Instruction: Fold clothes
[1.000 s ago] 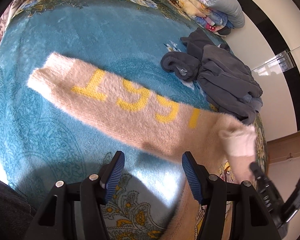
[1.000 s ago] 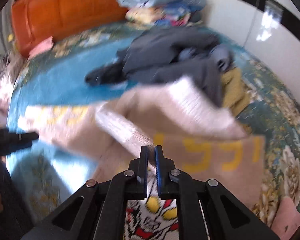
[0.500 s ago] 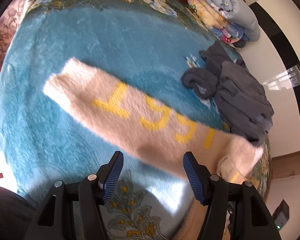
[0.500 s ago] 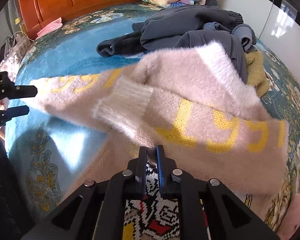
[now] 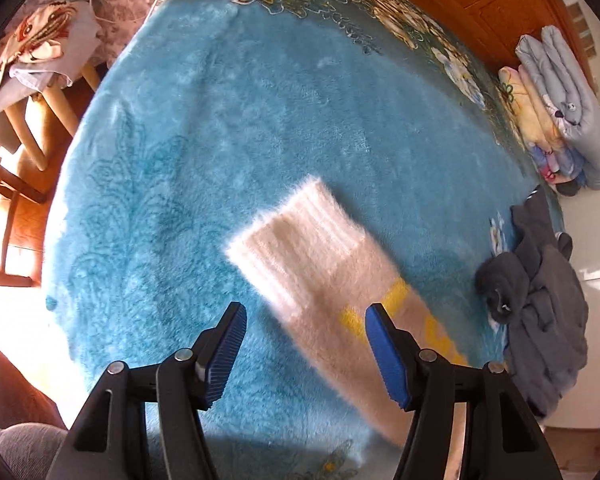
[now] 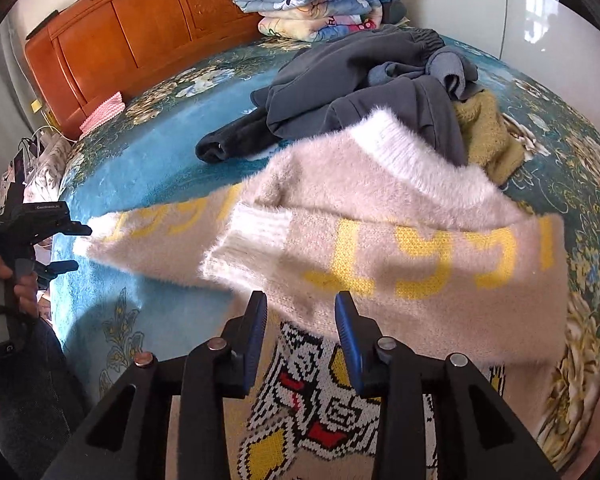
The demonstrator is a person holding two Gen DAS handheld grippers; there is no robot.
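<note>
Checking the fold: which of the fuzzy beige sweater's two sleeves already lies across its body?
The sleeve by the right gripper, white cuff mid-chest. The other sleeve lies outstretched toward the left gripper.

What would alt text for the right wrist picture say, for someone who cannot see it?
A fluffy beige sweater with yellow lettering lies on a blue blanket, one sleeve folded across it. The right gripper hangs over its hem, jaws opening, nothing between them. Dark clothes are heaped behind.
</note>
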